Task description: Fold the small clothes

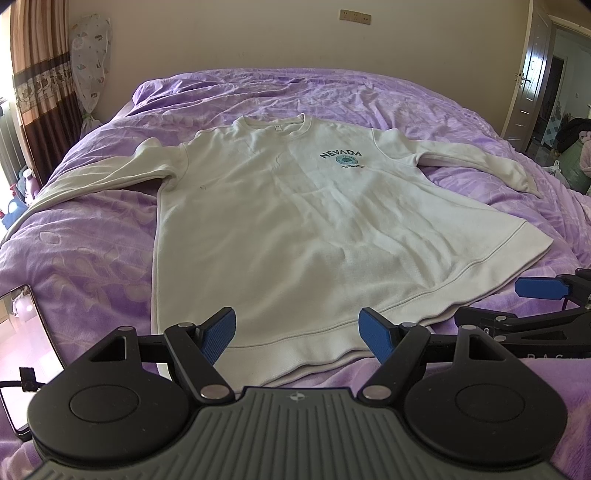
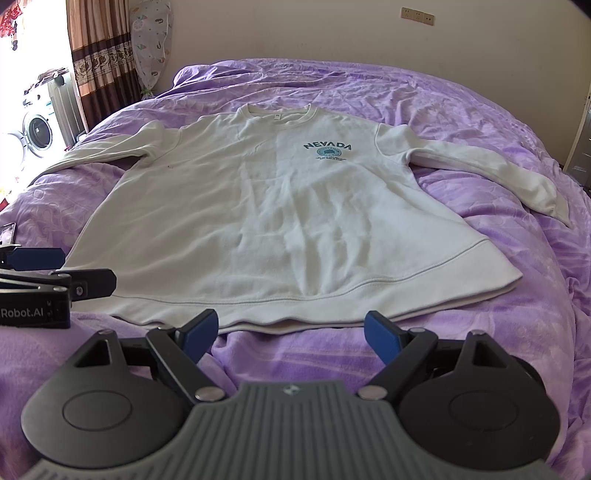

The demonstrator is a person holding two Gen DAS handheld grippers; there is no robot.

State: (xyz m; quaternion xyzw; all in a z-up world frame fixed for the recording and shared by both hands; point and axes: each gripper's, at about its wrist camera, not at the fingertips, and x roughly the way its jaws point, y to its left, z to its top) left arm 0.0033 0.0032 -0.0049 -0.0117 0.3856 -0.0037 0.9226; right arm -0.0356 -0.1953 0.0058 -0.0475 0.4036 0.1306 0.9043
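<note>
Nearest the left wrist camera is the left gripper [image 1: 297,332], low at 6 o'clock, its blue-padded fingers spread wide and holding nothing; its tips sit over the hem of a white sweatshirt [image 1: 295,221]. In the right wrist view the right gripper [image 2: 290,332] is likewise spread wide and empty, its tips just short of the hem, above bare bedspread. Each tool shows in the other's view: the right one at 3 o'clock in the left view, the left one at 9 o'clock in the right view.

The sweatshirt [image 2: 266,206] lies flat, front side up, near the middle of a bed. Its long axis runs from 6 to 12 o'clock, hem toward the cameras, collar pointing away at 12. Both long sleeves stretch outward, one toward 9 o'clock, the other toward 3 o'clock with its cuff bent back toward the camera. A dark "NEVADA" print with a blue emblem sits on the chest, right of center. The cloth has light wrinkles.

A rumpled purple bedspread [image 1: 92,236] with a pale leaf pattern covers the bed. Behind it is a cream wall [image 1: 258,37] with a strip of sockets [image 1: 355,16] at 12 o'clock. Brown patterned curtains [image 2: 96,51] hang at 10 o'clock, with a washing machine [image 2: 37,133] below them at 9 o'clock. A white door [image 1: 532,74] stands open at 2 o'clock. A phone [image 1: 26,354] lies on the bed at 8 o'clock.
</note>
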